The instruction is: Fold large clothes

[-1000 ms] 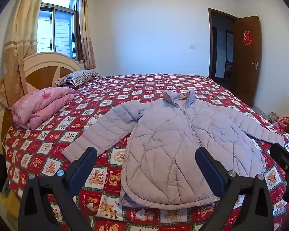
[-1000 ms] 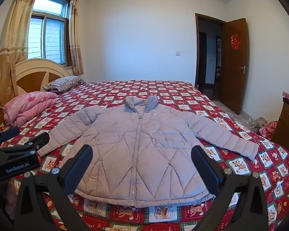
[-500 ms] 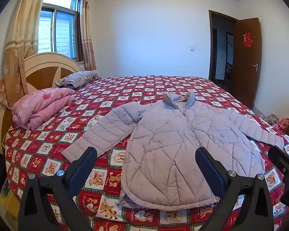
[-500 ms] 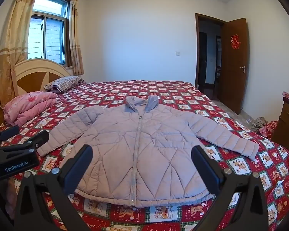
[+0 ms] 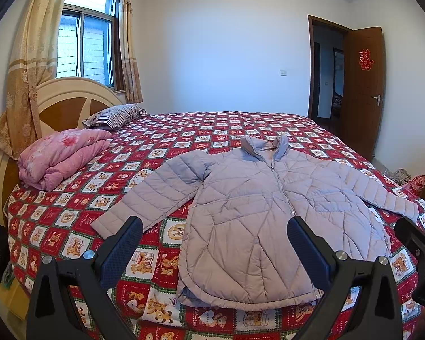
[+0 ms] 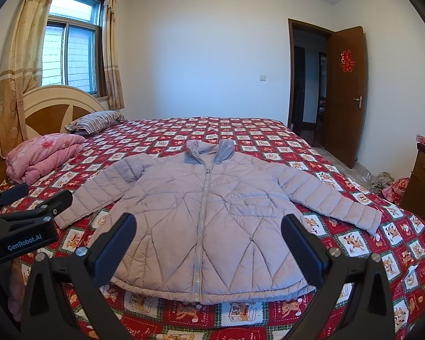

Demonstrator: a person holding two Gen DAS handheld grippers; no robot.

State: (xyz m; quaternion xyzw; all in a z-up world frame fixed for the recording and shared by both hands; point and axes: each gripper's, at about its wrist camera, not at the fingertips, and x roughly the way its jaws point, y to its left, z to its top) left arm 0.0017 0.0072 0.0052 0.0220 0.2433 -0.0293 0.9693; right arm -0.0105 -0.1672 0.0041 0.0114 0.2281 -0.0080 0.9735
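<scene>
Quilted lilac jacket [image 6: 209, 221] lay flat, zipped, sleeves spread, hem at bedspread's [image 6: 240, 133] 6 o'clock edge. Left gripper [image 5: 215, 243] and right gripper [image 6: 208, 240] hovered, jaws wide, empty.

White-walled bedroom [image 6: 212, 56], curtained window [image 6: 68, 56]

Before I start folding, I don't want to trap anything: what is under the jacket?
The jacket lies flat on the red patterned bedspread, which shows all around it. Whatever lies directly beneath it is covered.
</scene>
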